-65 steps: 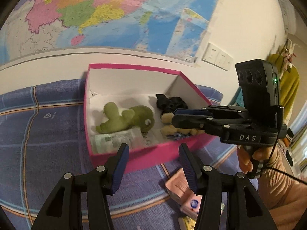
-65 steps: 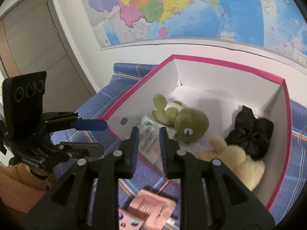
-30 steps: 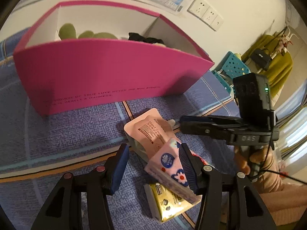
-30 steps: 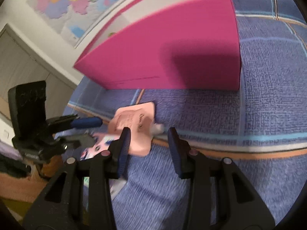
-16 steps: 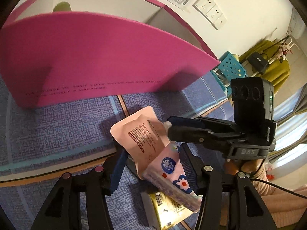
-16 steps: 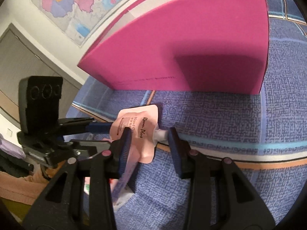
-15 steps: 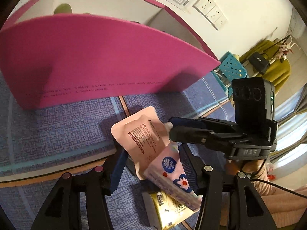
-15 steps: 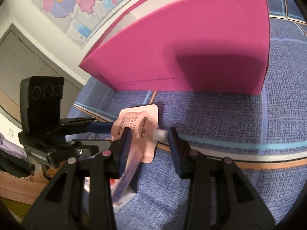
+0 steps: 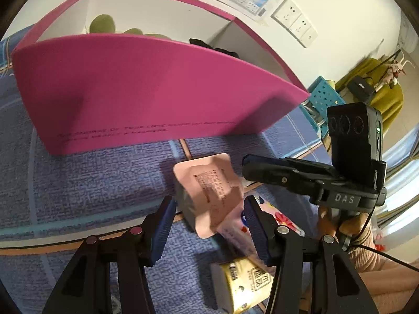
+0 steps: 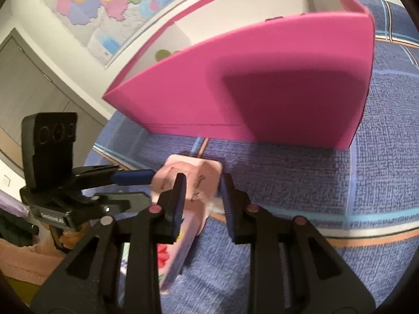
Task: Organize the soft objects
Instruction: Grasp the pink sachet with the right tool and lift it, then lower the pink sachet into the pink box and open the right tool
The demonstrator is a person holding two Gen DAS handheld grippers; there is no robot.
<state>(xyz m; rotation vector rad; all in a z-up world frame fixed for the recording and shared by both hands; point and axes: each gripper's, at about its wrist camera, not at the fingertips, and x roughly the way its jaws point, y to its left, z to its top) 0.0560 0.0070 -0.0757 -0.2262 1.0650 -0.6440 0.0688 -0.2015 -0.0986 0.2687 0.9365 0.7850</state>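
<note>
The right tongs (image 10: 201, 196) are closing, and the pink pouch (image 10: 193, 180) is sitting between their jaws; the pouch is buckling there, so the pads seem to be biting on it. The left tongs (image 9: 208, 219) are closing too, around the lower end of the same pouch and the flowered tissue pack (image 9: 264, 225) lying partly under it. Whether their pads are pressing yet cannot be told, since a sliver of gap shows on the left side.

The pouch is lying on the blue woven cloth (image 9: 78, 183), just in front of the pink box (image 9: 146, 94), with a yellow packet (image 9: 248, 285) lying nearer the person's sleeve (image 9: 377, 259). Inside the box, a green soft toy (image 9: 102, 23) and something black (image 9: 201, 42) are peeking over the wall.

Judging from this, two things could go wrong. Both tongs are pulling on one soft pouch, so it could crease, slip free of one pair, or squeeze out at its spout. The left tongs could also be catching the tissue pack along with it, dragging both up and dropping one short of the box.
</note>
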